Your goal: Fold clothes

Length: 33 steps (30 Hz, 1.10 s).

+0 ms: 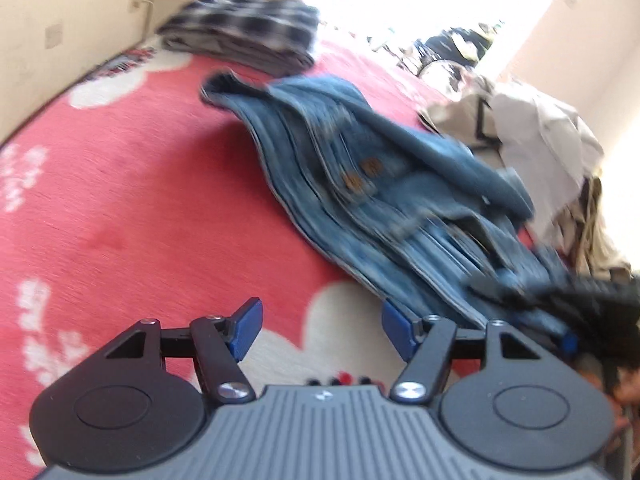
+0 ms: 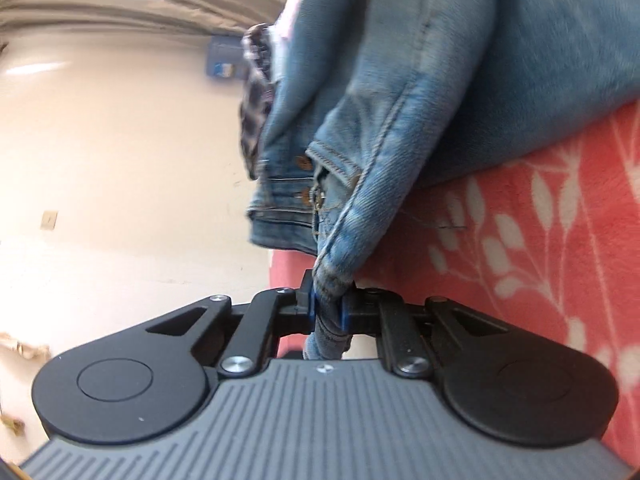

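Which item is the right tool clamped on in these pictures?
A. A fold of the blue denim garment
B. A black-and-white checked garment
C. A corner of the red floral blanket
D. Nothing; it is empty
A: in the right wrist view the right tool has its blue pads closed on a bunched fold of the blue denim garment, which rises from it above the red floral blanket.

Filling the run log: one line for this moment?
right gripper: shut on denim jacket | left gripper: open, empty | surface: red blanket
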Motion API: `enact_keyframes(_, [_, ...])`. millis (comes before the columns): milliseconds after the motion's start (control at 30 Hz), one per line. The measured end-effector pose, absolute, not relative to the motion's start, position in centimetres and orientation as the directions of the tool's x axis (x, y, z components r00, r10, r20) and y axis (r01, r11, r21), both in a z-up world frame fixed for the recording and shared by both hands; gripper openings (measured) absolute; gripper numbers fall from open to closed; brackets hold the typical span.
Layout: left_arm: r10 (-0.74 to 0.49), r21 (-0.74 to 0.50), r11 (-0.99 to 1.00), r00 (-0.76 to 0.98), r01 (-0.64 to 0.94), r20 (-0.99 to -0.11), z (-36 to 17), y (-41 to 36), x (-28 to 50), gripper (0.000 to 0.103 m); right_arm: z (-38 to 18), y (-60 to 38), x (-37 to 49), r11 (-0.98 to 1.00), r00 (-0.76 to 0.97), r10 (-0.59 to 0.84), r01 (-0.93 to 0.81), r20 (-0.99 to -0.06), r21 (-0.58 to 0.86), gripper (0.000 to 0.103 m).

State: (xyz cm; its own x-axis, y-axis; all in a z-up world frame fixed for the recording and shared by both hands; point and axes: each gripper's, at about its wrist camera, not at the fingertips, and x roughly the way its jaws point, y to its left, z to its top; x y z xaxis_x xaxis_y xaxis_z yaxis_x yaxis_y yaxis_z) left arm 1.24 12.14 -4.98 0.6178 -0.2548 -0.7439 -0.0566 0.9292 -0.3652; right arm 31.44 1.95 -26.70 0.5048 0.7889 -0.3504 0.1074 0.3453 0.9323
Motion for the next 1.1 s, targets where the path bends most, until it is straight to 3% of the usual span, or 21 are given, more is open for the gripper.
enact_keyframes(267, [-0.281,-0.403,0.913,0.612,-0.067,-0.739,-4.4,13.8,0.7,0.07,-23.1,-2.4,26.9,0.338,0.476,0.816,0.071,-0.33,0.938,0.008])
enact_keyframes(467, [-0.329,-0.452,0.89,0.6,-0.061,-0.729,-5.3,14.5,-0.2,0.075,-20.1,-5.2,23.6,0.406,0.408,0.828,0.034,-0.383,0.913,0.008])
enact_keyframes(667, [-0.33,-0.485,0.866,0.588,-0.123,-0.738,-7.0,15.4,1.3,0.08,-21.2,-6.0,22.3,0.474,0.359,0.792,0.146,-0.493,0.868,0.01])
enact_keyframes(833, [-0.281,-0.484,0.854,0.614,-0.19,-0.737,-8.0,16.2,3.3,0.081,-22.1,-5.7,20.7,0.478,0.351,0.783,0.188,-0.514,0.858,0.012])
enact_keyframes(1000, [-0.328,-0.59,0.769,0.64,-0.247,-0.695,-8.7,17.6,4.5,0.081,-21.3,-5.9,19.9,0.475,0.353,0.782,0.196,-0.514,0.858,0.014])
enact_keyframes(1100, [-0.333,-0.589,0.765,0.624,-0.259,-0.707,-9.2,17.5,5.4,0.081,-22.2,-6.3,19.0,0.485,0.352,0.777,0.196,-0.522,0.853,0.015])
